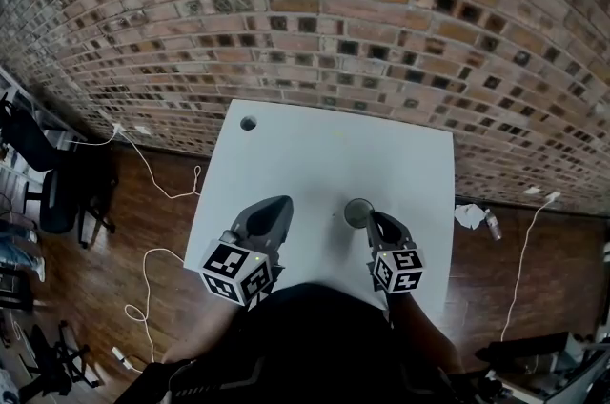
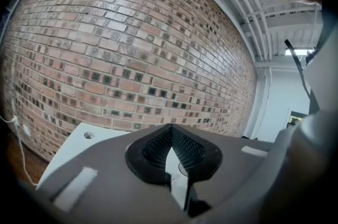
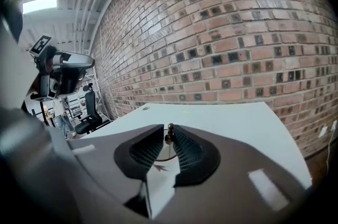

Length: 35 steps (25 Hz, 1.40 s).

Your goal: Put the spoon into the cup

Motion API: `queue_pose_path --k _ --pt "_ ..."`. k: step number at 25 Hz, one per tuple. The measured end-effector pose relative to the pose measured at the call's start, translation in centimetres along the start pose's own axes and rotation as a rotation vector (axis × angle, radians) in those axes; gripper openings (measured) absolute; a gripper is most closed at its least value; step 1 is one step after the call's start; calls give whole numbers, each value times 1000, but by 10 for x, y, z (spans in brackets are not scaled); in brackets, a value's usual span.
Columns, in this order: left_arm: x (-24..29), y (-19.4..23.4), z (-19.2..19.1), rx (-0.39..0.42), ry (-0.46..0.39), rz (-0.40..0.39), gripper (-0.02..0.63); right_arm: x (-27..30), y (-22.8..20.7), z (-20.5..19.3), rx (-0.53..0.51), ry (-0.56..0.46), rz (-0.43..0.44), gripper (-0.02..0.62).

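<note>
Step in hand, as judged: letting the spoon go into the cup. Task looked nearly done.

R gripper (image 3: 168, 128) was held just beside the small round clear-looking cup (image 1: 358, 213), which was stood toward the person's edge of the white rectangular tabletop (image 1: 315, 154). Its jaws were seen slightly spread. The thin brown spoon w/ ball-ended handle (image 3: 169, 134) was upright betw. the tips, knob against one pad, a sliver of gap at the other, so it was not judged pinched. The shaft was seen running down toward the cup rim. Bowl end was hidden, prob. inside the cup.

L gripper (image 2: 171, 127) was held apart from the cup on its left, pads pressed together at the tips, nothing betw. them.

To be done well:
- Jaws should be spread evenly so the knob is not dragged sideways.
- Spoon should be seen to lean on the rim before the gripper is backed off.
- Gripper should be drawn straight back along its own line, slowly, w/o brushing the rim. A light cup could be tipped.
</note>
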<state>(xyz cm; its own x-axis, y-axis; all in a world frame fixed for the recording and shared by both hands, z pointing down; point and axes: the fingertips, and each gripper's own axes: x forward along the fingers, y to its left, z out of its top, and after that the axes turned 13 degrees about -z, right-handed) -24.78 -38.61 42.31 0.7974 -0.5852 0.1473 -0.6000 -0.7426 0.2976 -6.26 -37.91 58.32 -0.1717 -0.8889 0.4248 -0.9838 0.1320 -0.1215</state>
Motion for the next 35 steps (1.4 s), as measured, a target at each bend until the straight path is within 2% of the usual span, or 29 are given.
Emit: queue_pose_path --k 5,16,21,28,35 --pt "0 -1 -2 -4 2 0 -6 -5 -8 3 23 -9 -4 110" --pt "1 -8 -2 -4 -2 -10 -6 -32 -31 34 117 -108 -52 112" --pt "0 -11 1 14 -9 -10 -6 -51 -33 65 153 -202 -44 94" --pt "10 -24 3 29 4 -8 -6 -80 -43 104 165 -292 -17 29" --pt "24 -57 -3 60 51 2 -6 -92 -62 110 169 -319 29 20"
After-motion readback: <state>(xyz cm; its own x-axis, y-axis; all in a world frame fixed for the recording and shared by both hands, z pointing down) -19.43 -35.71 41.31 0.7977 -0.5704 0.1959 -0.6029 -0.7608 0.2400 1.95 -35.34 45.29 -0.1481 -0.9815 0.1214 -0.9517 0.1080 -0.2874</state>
